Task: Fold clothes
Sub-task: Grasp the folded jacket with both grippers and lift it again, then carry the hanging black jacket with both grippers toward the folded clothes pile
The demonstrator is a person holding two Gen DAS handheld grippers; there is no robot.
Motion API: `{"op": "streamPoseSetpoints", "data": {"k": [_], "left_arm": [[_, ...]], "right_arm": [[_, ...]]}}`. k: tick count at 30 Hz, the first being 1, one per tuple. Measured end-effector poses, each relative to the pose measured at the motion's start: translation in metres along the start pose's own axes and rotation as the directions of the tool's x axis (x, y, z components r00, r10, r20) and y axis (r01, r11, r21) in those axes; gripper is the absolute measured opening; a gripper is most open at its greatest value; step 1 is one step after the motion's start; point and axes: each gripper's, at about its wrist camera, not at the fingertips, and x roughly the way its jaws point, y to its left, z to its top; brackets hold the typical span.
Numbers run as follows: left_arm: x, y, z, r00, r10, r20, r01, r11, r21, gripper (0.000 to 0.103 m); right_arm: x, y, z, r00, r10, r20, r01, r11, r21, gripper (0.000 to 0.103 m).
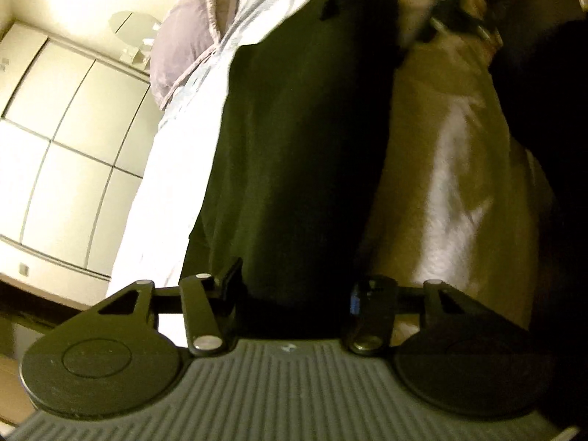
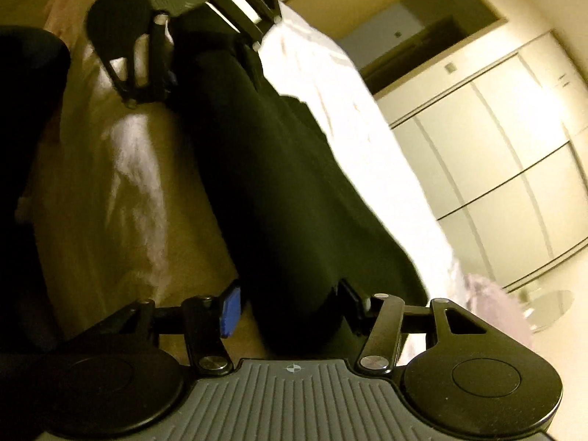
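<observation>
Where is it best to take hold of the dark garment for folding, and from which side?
Probably at its two narrow ends: the dark garment lies as a long strip on the bed, so one claw comes from each end, fingers straddling the edge.

Warm yellow indoor light; white bedding (image 2: 330, 84) was blown out, dark garment (image 1: 294, 147) underexposed, motion-blurred, with fisheye-bent edges.

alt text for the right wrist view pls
A dark garment stretches between the right hand-held gripper in the foreground and the left hand-held gripper at the top, over a beige blanket and a white sheet. Pale cupboards stand behind.
</observation>
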Motion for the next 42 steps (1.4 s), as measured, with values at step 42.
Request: {"op": "streamPoseSetpoints", "data": {"k": [42], "left_arm": [[0.029,0.110,0.044,0.946,-0.282,-0.161,0.295,0.953,0.067,0.034]], "right_arm": [[0.113,-0.133,0.045,0.957,0.224,-0.185,-0.223,0.974,0.023,0.034]]}}
